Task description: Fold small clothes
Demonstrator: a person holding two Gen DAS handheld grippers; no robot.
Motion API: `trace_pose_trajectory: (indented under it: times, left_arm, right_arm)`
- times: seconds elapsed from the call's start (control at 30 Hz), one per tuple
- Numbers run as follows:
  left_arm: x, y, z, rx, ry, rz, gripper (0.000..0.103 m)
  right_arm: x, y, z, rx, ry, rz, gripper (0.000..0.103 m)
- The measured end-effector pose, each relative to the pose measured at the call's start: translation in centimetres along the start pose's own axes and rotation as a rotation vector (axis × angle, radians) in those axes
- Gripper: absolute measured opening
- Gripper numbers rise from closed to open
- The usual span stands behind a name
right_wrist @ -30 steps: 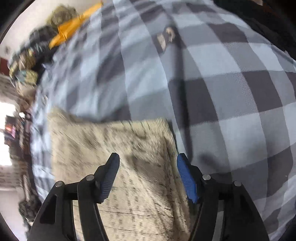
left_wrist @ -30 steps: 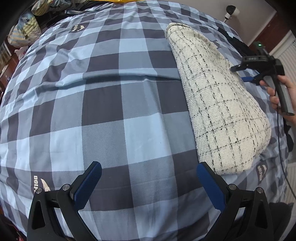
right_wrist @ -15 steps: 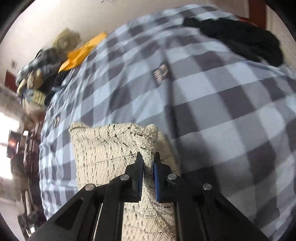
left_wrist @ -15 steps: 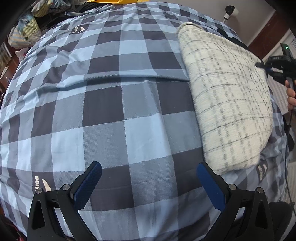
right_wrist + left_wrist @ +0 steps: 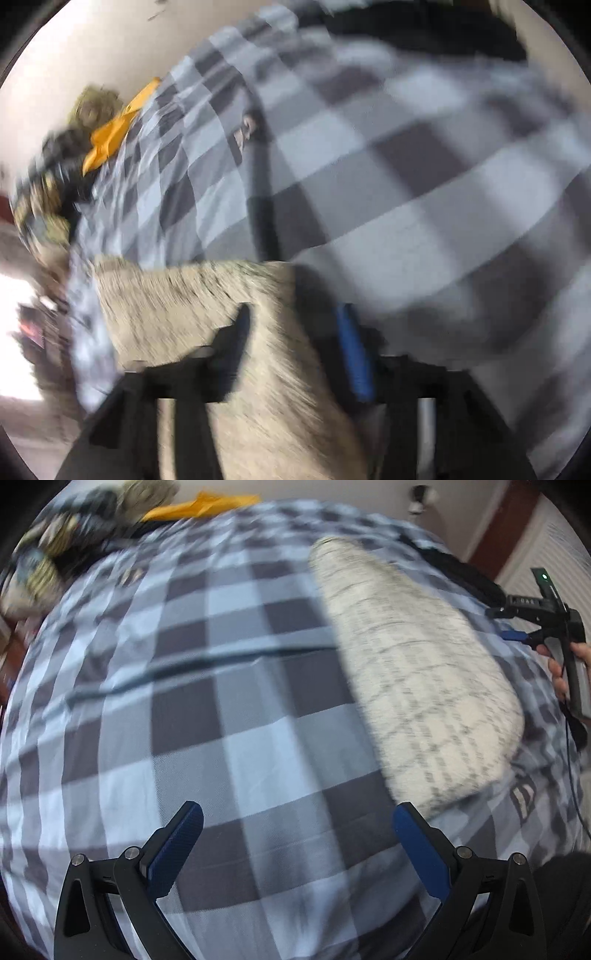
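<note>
A cream garment with thin black checks [image 5: 417,672] lies folded in a long strip on the checked blue-and-grey bedspread [image 5: 229,709]. My left gripper [image 5: 295,830] hangs open above bare bedspread, just left of the garment's near end, with nothing between its fingers. In the right wrist view, which is blurred, the garment [image 5: 207,306] lies below my right gripper [image 5: 295,332]. Its jaws are opening and stand apart over the cloth's edge, gripping nothing. The left wrist view shows the right gripper [image 5: 517,624] in a hand [image 5: 561,672] just beyond the garment's right side.
A heap of clothes [image 5: 55,554] and an orange item [image 5: 199,507] lie at the bed's far left end. A dark garment [image 5: 424,33] lies at the far right. A crease [image 5: 207,661] runs across the bedspread. A wall and a door frame [image 5: 495,531] stand behind.
My right gripper closed on the garment's edge half a second ago and has since let go and opened. Both grippers have lifted and shifted; the garment lies on the bed.
</note>
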State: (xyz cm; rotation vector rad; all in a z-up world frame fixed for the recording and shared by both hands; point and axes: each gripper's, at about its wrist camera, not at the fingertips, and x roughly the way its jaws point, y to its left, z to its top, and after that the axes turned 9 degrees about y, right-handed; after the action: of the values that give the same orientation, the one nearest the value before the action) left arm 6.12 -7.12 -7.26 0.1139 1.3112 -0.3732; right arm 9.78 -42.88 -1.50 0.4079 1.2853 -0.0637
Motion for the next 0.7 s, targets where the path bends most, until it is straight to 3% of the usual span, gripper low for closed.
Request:
trace_pose_trajectory:
  times: [0.07, 0.27, 0.43, 0.6, 0.63, 0.7]
  left_arm:
    - [-0.9, -1.9, -0.4, 0.076, -0.05, -0.004, 0.103]
    - [-2.0, -9.2, -1.1, 0.281, -0.131, -0.026, 0.103]
    - [1.6, -14.7, -0.8, 0.529, -0.183, 0.113, 0.103]
    - [5.6, -15.3, 1.1, 0.563, -0.158, 0.166, 0.103]
    - [6.3, -15.2, 1.6, 0.553, -0.146, 0.183, 0.1]
    - [6.5, -14.7, 2.0, 0.54, -0.155, 0.195, 0.074]
  right_arm:
    - [-0.9, 0.6, -2.6, -0.121, 0.015, -0.017, 0.069]
    - [0.2, -0.9, -11.1, -0.338, 0.137, -0.032, 0.069]
    - [1.2, -2.3, -13.3, -0.397, 0.13, -0.004, 0.069]
    - [1.8, -2.7, -13.5, -0.438, 0.128, 0.074, 0.069]
    - [2.3, -2.7, -13.3, -0.434, 0.13, 0.071, 0.069]
    - [3.2, -2.7, -13.0, -0.413, 0.131, 0.073, 0.069]
